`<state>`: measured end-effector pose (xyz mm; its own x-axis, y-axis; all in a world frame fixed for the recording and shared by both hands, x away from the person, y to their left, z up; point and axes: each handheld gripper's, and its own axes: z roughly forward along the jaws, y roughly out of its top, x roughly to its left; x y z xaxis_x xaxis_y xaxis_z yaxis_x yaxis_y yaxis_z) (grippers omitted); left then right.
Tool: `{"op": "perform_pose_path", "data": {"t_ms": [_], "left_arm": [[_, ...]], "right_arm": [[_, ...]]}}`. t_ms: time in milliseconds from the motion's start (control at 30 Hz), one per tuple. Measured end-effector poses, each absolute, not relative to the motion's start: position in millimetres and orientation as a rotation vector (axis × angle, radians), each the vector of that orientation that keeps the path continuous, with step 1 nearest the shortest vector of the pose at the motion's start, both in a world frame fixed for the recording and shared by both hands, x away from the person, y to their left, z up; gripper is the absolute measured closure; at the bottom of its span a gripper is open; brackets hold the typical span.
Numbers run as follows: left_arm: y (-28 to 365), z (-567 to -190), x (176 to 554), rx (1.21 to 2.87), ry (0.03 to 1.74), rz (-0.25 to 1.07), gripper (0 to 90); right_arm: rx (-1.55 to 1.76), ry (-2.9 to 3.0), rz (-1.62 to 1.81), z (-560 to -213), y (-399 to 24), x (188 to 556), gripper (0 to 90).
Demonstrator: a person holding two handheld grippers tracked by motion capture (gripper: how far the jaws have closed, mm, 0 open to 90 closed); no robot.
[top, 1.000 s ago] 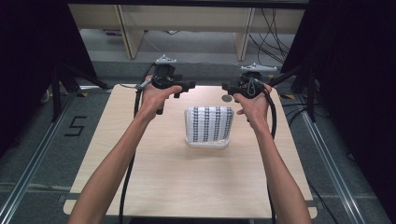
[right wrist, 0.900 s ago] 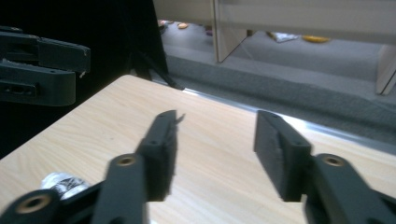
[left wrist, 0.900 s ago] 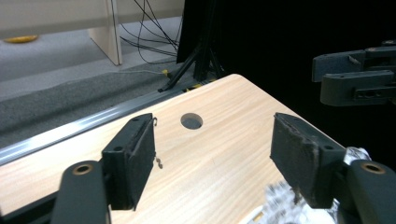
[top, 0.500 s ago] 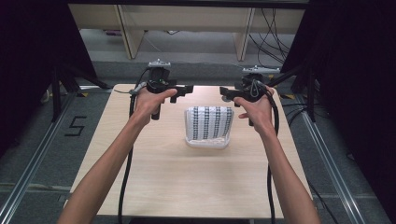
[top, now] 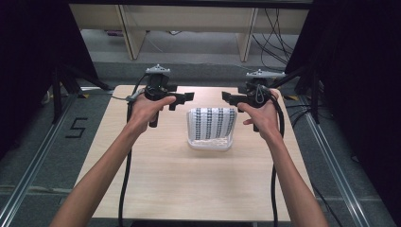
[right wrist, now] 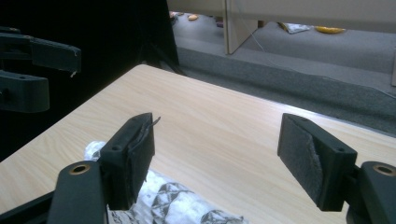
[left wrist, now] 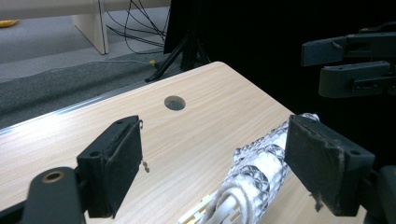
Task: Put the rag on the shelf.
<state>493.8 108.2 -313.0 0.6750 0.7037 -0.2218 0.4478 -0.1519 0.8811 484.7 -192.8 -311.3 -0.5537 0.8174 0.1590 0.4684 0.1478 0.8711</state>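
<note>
**Inspector:** On the pale wood-grain table (top: 189, 189), toward its far half, lies the folded white cloth with black patterned stripes (top: 211, 127), resting flat between the two hands. Confirm its position.

**Assistant:** Confirmed. It sits near the table's middle line, closer to the far edge than the near one. The left gripper (top: 188, 96) hangs just to its left, the right gripper (top: 228, 98) just to its right; their jaw tips point inward toward each other above the cloth's far end, well clear of it.

**Inspector:** State of the jaws?

**Assistant:** Both sets have just been opening. In the left gripper view the left gripper (left wrist: 212, 163) stands wide apart; the rolled edge of the cloth (left wrist: 254, 172) shows in the gap lower down, but neither pad presses on it. In the right gripper view the right gripper (right wrist: 217, 158) is likewise spread wide, bare tabletop between the pads, the cloth (right wrist: 173, 205) below the left-hand jaw, untouched.

**Inspector:** Anything else of note?

**Assistant:** A round hole in the tabletop (left wrist: 174, 102) lies beyond the left gripper's jaws
</note>
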Motion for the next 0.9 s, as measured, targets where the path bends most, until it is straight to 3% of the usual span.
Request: {"op": "perform_pose_path", "data": {"t_ms": [900], "left_arm": [[111, -318, 451, 1.831, 0.83, 0.243, 15.7]], "right_arm": [[1.136, 2.114, 1.422, -306, -188, 454, 24.9]]}}
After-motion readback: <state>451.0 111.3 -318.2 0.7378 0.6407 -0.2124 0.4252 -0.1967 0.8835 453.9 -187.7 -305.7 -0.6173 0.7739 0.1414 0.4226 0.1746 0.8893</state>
